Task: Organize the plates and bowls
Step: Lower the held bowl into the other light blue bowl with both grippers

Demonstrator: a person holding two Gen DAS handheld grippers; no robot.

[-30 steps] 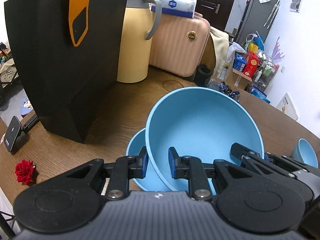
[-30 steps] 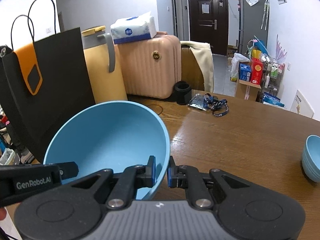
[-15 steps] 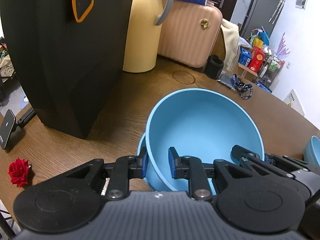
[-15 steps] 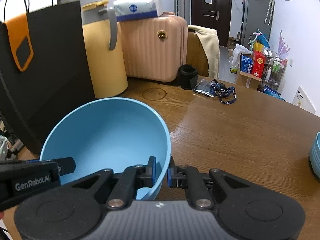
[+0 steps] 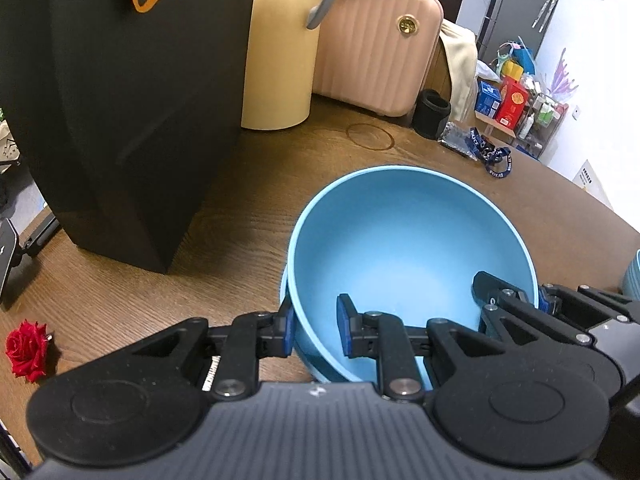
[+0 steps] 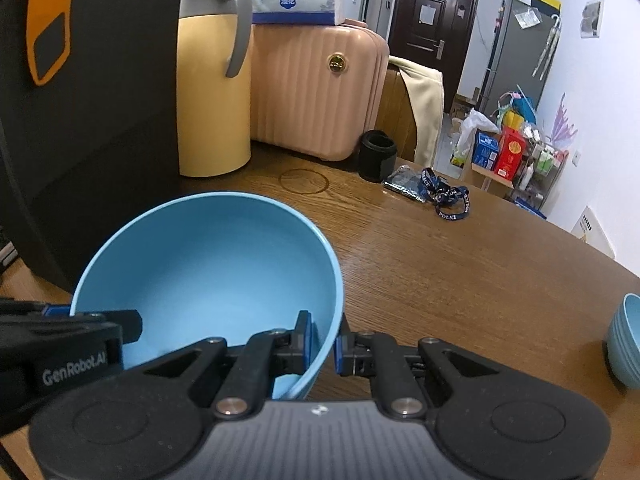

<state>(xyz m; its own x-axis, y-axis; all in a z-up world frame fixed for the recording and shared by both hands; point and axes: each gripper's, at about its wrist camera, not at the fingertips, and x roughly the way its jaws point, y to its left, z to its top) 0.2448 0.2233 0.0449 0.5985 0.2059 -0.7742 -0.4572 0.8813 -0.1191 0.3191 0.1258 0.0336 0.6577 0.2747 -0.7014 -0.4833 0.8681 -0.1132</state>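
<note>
A large blue bowl [image 5: 404, 240] [image 6: 208, 264] hangs low over the wooden table [image 6: 440, 272], held by both grippers at its near rim. My left gripper [image 5: 315, 330] is shut on the rim's left side, one pad outside the wall and one inside. My right gripper [image 6: 322, 342] is shut on the right side of the rim and also shows in the left wrist view as the right gripper [image 5: 536, 300]. Under the bowl a thin edge of a second blue bowl [image 5: 283, 288] peeks out; the rest of it is hidden.
A black paper bag [image 5: 120, 100] stands close on the left, with a yellow jug [image 6: 212, 92] and a pink suitcase [image 6: 316, 88] behind. A stack of small blue bowls [image 6: 626, 344] sits at the right. A black cup [image 6: 376, 156], a lanyard [image 6: 444, 196] and a red rose [image 5: 26, 350] lie around.
Both grippers have sunk with the large bowl, keeping their grip. The bowl now covers nearly all of the second blue bowl below it.
</note>
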